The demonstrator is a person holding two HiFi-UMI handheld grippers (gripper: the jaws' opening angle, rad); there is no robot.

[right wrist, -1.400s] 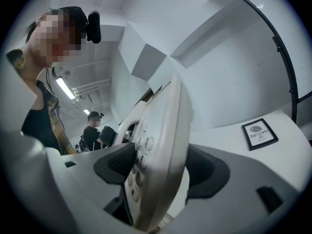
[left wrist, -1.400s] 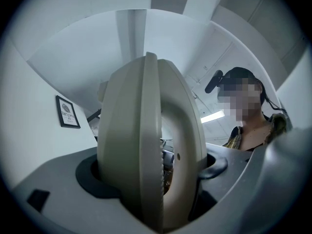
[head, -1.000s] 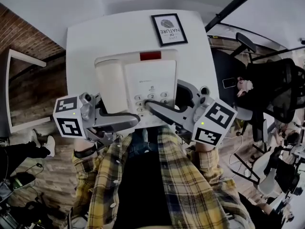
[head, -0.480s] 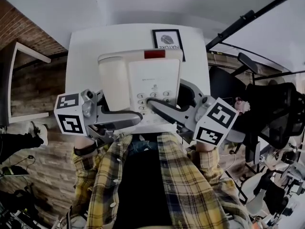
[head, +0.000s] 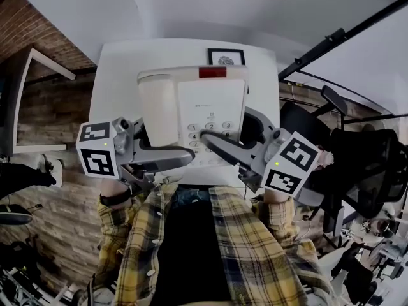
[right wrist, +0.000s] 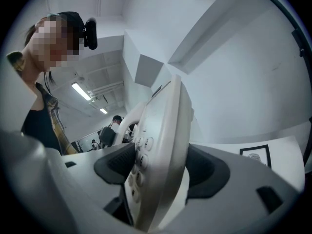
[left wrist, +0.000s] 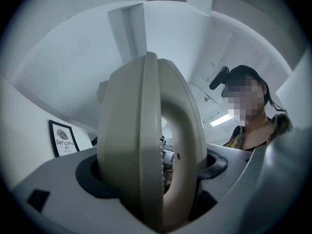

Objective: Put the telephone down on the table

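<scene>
So the telephone point(head: 210, 116) looks held up over the white counter point(head: 118, 69), long axis running from near edge to far edge, so the move is basically straight down. The left tool point(head: 182, 158) is clamped on the handset side and the right tool point(head: 213, 142) on the keypad side, both at the near end. It's smooth, hard, cream plastic in a chunky slab shape.

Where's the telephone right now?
The telephone is at the centre of the head view, clamped between the left hand-held gripper and right hand-held gripper over the white table, overlapping the framed picture.
</scene>
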